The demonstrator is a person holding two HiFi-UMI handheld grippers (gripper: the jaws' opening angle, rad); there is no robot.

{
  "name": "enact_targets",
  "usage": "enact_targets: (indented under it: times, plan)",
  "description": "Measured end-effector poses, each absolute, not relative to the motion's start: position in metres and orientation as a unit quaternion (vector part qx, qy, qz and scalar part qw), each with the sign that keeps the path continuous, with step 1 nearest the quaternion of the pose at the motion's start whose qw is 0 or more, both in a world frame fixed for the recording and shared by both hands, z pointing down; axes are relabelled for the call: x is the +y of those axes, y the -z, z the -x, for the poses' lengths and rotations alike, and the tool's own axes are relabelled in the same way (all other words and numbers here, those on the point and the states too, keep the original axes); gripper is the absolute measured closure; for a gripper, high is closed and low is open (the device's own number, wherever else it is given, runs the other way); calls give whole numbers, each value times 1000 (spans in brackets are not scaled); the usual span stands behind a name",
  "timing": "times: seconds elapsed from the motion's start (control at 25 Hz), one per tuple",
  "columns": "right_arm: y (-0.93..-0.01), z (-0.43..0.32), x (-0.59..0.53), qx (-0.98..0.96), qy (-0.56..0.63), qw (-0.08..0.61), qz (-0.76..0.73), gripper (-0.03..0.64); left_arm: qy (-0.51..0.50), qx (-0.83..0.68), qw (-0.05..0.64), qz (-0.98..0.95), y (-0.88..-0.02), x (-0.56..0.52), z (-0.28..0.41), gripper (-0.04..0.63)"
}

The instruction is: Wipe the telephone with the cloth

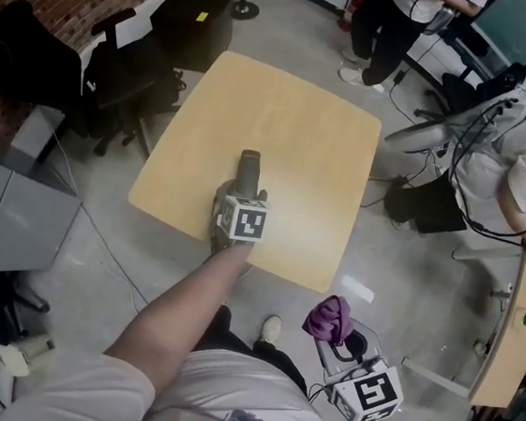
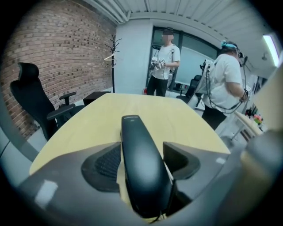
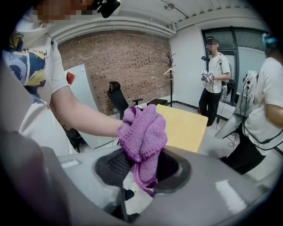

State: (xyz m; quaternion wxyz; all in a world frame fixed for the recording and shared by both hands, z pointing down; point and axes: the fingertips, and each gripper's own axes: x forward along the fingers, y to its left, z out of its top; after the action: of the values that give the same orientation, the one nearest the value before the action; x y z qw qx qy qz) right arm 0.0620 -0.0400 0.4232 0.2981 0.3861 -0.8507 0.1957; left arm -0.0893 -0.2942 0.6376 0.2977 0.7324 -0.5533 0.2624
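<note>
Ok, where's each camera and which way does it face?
Head view: on head, steeply down at table; left forearm, left gripper, right gripper show.
Left gripper view: on that gripper, along open jaws, over telephone, across table.
Right gripper view: on that gripper, past gripped cloth; left forearm, torso show.
Shared by all: table, two bystanders.

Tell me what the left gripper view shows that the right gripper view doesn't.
Left gripper view only: the black telephone handset between its open jaws, with the yellow table beyond. Right gripper view only: the purple cloth clamped in its jaws, and the wearer's bare forearm. Both: the table, the brick wall, a black office chair, a coat stand and a standing person in white.
</note>
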Motion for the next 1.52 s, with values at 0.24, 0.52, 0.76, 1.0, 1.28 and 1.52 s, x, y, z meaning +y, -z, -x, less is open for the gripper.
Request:
enact_targets:
  times: [0.24,0.52,0.76,1.0,1.28,1.52]
  plan:
    - [-426,-64,-40,-844,-203,295,-399,495,-279,-558,299,-722,-654,-290,90,307]
    - [-424,-67,-49,-849,-201,294,-391,495,-262,-550,298,-735,-632,-291,97,321]
    - [-423,-66,-55,-858,-195,288,-378,495,-234,-542,298,-750,-613,-286,103,331]
    - [-425,-71,-62,-865,-188,283,-370,495,-199,-537,279,-771,-580,-281,103,336]
    - [-407,-79,-85,-881,-153,266,-361,495,-131,-509,240,-816,-507,-257,85,337]
    - [-367,-71,-117,-905,-95,240,-337,495,-75,-478,210,-850,-439,-217,64,339]
